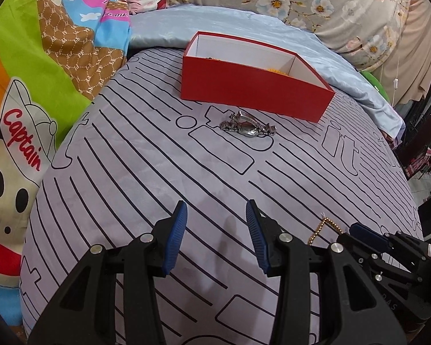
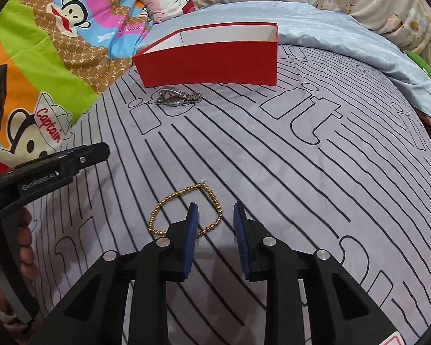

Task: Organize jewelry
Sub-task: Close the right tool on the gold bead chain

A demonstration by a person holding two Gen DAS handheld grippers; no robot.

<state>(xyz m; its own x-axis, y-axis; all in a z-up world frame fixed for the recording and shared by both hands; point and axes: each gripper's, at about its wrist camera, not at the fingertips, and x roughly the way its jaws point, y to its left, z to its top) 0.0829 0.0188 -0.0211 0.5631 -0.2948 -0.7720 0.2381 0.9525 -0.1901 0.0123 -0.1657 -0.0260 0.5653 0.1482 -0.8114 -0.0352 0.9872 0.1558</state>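
Note:
A red box [image 1: 252, 89] with a white inside stands open on the lilac striped bedspread; something yellow lies in it [image 1: 275, 71]. It also shows in the right wrist view [image 2: 212, 61]. A silver watch [image 1: 245, 126] lies just in front of the box, also seen from the right wrist [image 2: 176, 97]. A gold bead bracelet [image 2: 186, 210] lies on the spread. My right gripper [image 2: 215, 210] is open, low over the bracelet's right part, its left finger inside the loop. My left gripper [image 1: 216, 210] is open and empty, well short of the watch.
A cartoon-print quilt [image 1: 43, 57] lies to the left, a light blue sheet [image 1: 344, 66] and floral bedding [image 1: 316, 3] behind the box. The bed's right edge drops off near dark furniture [image 1: 428, 149]. The left gripper's body [image 2: 43, 169] sits left of the bracelet.

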